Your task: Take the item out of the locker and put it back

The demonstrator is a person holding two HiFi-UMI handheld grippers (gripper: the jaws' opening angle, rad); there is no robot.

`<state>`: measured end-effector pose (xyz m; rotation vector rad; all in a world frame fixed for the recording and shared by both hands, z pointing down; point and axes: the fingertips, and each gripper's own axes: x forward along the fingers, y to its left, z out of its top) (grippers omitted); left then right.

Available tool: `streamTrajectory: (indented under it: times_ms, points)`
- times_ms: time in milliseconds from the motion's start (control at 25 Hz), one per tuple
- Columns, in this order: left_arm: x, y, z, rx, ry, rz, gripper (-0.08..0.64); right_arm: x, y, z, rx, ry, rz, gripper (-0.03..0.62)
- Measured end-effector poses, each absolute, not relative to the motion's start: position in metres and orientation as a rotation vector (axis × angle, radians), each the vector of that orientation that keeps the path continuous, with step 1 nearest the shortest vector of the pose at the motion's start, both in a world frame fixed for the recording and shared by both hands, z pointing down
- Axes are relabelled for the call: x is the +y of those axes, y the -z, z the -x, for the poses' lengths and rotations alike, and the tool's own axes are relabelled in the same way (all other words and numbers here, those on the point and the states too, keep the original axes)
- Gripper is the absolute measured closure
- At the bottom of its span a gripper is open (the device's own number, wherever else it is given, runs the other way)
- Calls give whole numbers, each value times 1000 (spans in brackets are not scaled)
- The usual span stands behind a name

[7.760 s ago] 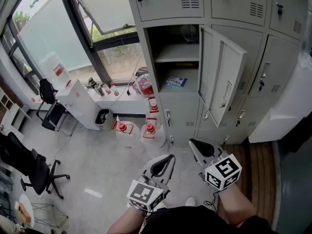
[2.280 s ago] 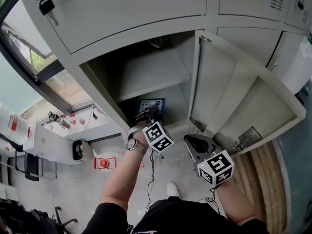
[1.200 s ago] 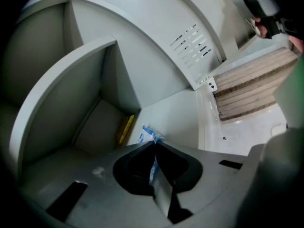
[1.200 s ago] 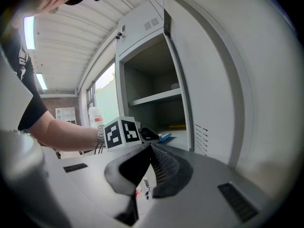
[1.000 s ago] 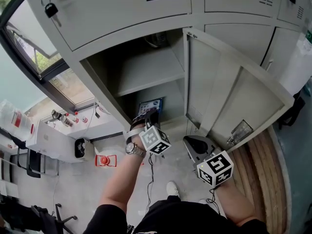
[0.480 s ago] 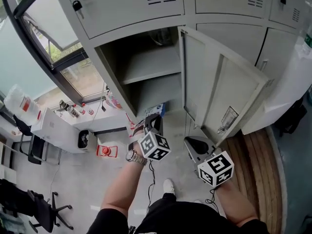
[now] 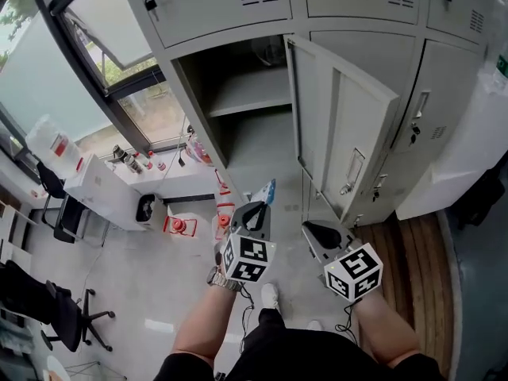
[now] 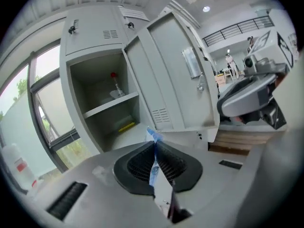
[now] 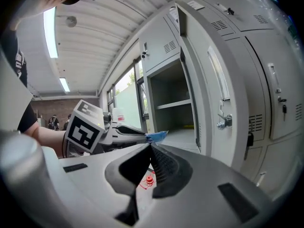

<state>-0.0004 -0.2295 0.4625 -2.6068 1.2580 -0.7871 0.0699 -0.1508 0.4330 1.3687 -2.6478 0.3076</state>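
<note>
my left gripper [image 7: 258, 205] pinched the thin blue packet [image 7: 268, 188], held clear of the open locker [image 7: 238, 101], just in front of it. my right gripper [image 7: 311, 228] hung beside, jaws pressed together on nothing. taking out looked done; next i needed to reach back in and set it down.

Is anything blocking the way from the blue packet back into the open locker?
Nothing visible does. The left gripper grips the blue packet before the open locker; its door stands swung aside, to the right.
</note>
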Motion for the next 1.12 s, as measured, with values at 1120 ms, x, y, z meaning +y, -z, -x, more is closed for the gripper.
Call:
streamTrajectory:
  times_ms: [1120]
  points:
    - [-65,-456,89,1510,572,2776,537,-79,-450,13,-2725,-359,-1137,540]
